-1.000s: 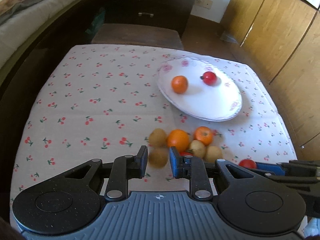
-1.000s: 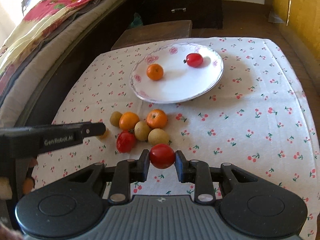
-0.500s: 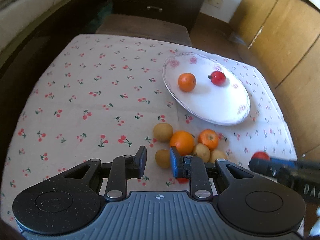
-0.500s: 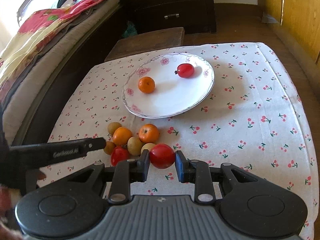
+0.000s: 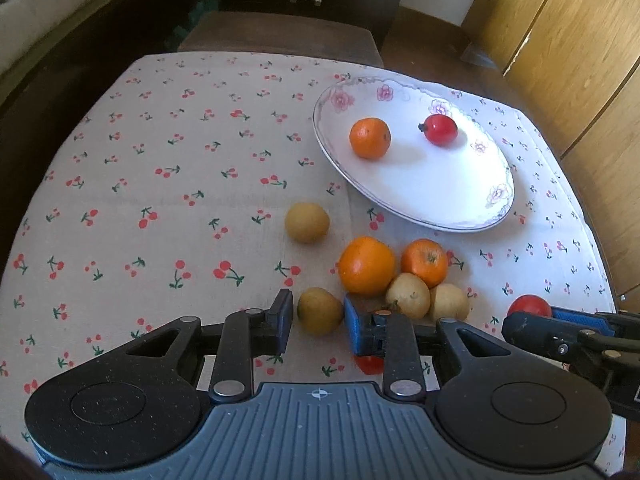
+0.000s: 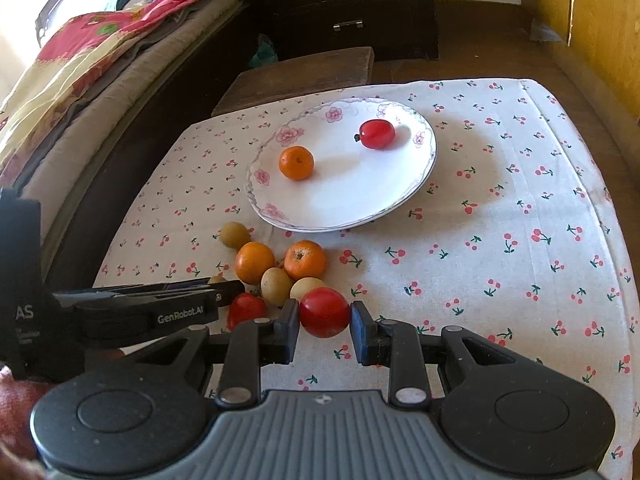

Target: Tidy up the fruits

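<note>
Indoors, a cherry-print tablecloth (image 6: 500,240) carries the plate (image 6: 400,200); the right gripper (image 6: 325,316) clamps a tomato (image 6: 323,312), the left gripper (image 5: 316,316) brackets a longan (image 5: 320,310), contact unclear.

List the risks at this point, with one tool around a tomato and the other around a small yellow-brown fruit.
1. The right tool may be holding the round red tomato only lightly; it could slip out.
2. The left tool brackets a yellow-brown fruit close to the pile; closing could nudge neighbours rolling.
</note>
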Demonstrator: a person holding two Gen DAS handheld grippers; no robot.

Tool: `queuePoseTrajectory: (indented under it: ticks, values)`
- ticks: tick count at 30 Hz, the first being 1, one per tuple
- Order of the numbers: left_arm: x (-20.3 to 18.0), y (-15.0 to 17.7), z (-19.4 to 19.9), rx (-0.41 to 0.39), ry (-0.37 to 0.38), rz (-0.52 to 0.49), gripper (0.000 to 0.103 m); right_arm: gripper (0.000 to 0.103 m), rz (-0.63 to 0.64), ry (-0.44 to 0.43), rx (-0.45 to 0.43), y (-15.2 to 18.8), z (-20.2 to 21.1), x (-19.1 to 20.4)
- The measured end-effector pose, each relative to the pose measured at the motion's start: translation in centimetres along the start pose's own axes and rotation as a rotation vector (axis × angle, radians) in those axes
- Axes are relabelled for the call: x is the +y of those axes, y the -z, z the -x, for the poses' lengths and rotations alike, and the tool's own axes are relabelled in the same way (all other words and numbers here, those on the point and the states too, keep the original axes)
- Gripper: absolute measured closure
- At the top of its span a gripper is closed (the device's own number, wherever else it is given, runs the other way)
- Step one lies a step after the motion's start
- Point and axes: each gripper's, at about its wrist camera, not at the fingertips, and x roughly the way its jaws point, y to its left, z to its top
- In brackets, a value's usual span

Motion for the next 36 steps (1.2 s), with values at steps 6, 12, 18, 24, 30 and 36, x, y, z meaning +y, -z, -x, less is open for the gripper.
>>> queuePoseTrajectory:
  ticks: [6, 12, 18, 24, 30, 36]
  values:
    - [-0.2, 0.1, 0.4, -0.011, -0.010, -0.001, 0.070, 0.074, 0.009, -0.001, -0.001, 0.1, 0.1, 0.3]
    - [-0.1, 0.0, 2.2, -0.053, 0.013, 0.002, 0.070, 0.074, 0.003, -0.001, -0.020, -0.2, 0.8, 0.1]
    - [-0.7, -1.2, 3.0, -0.090, 0.048, 0.012, 0.070, 0.074, -0.005, 0.008, -0.040, -1.7, 0.3, -0.2]
    - [-1.7, -2.9, 2.3, -0.106, 0.073, 0.018, 0.070, 0.074, -0.004, 0.035, -0.044, -4.0, -1.2, -0.7]
    - [-2.8, -4.3, 1.0, -0.107, 0.088, 0.011, 0.070, 0.074, -0.002, 0.053, -0.042, -5.8, -2.7, -1.4]
    - [-3.0, -5.2, -0.4, -0.099, 0.088, 0.025, 0.070, 0.074, -0.005, 0.057, -0.039, -7.1, -4.2, -1.8]
